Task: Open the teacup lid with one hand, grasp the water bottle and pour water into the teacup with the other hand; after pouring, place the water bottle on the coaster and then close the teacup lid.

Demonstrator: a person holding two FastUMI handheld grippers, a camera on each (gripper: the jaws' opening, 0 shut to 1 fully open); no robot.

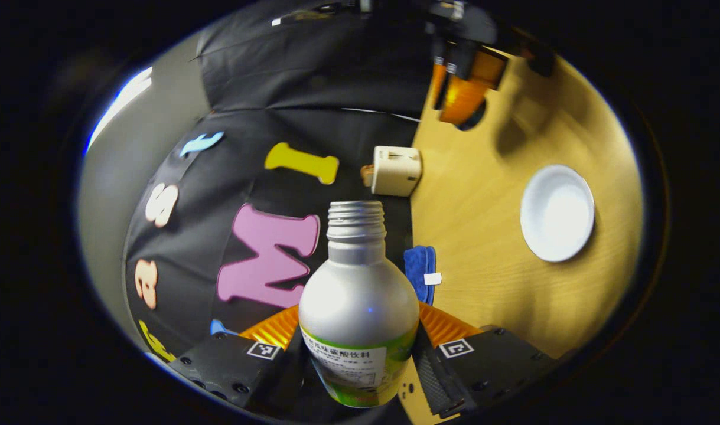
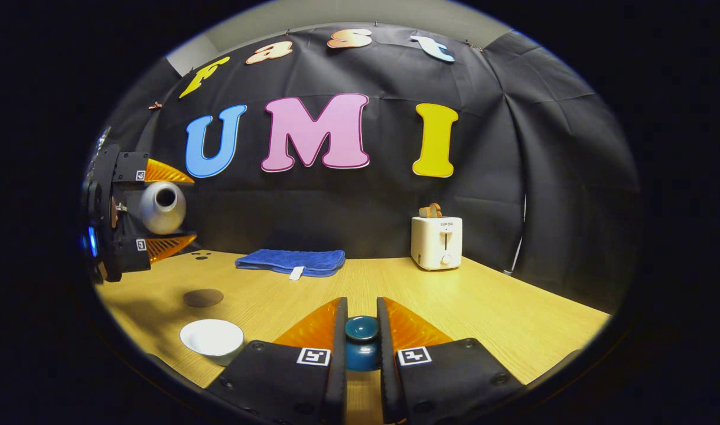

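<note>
Wooden table [image 2: 513, 319], blue cloth [image 2: 290, 261], toaster [image 2: 436, 242]

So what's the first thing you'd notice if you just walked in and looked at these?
Probably the silver bottle, with no cap, held tipped on its side in the left gripper above the wooden table. Next, the right gripper is pinching the dark blue knob of the teacup lid low in front. Behind sit a white toaster, a blue cloth and the white teacup.
</note>
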